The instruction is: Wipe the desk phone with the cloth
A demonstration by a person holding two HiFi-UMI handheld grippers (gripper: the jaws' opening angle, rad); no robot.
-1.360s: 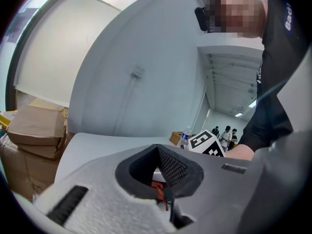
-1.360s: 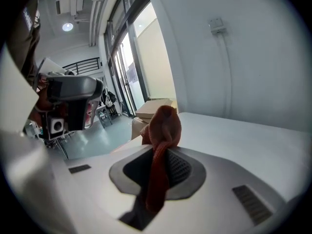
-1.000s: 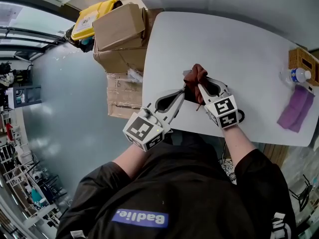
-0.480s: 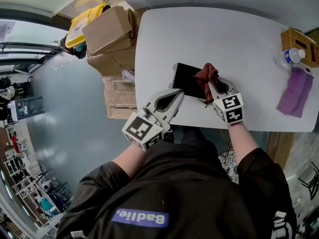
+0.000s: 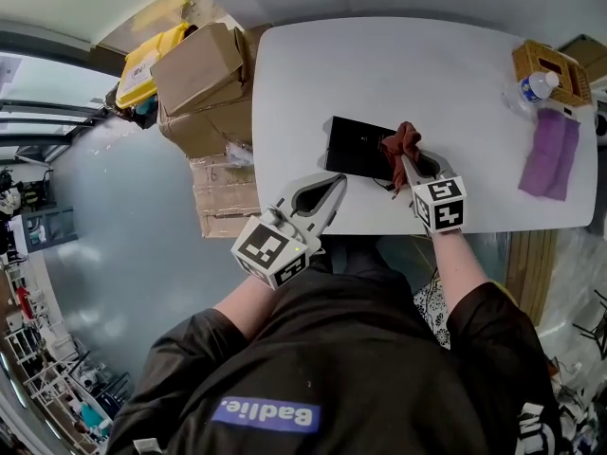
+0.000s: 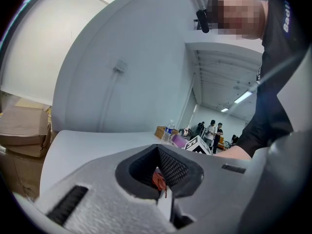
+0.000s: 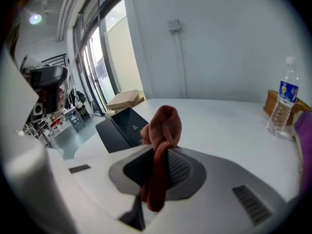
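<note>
Bright, even light throughout: tall glass windows (image 7: 105,57) glow at the right gripper view's left, and a ceiling strip light (image 6: 242,97) shines far back in the left gripper view. The matte white table (image 5: 379,64) carries only faint shadows. Fisheye bending darkens the corners; the rust-red cloth (image 7: 163,130) looks sharp, the left gripper (image 6: 163,201) softly blurred.

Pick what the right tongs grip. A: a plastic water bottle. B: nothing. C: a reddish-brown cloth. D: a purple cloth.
C: the right gripper view shows the right tongs closed on the crumpled reddish-brown cloth, which bunches above them.
</note>
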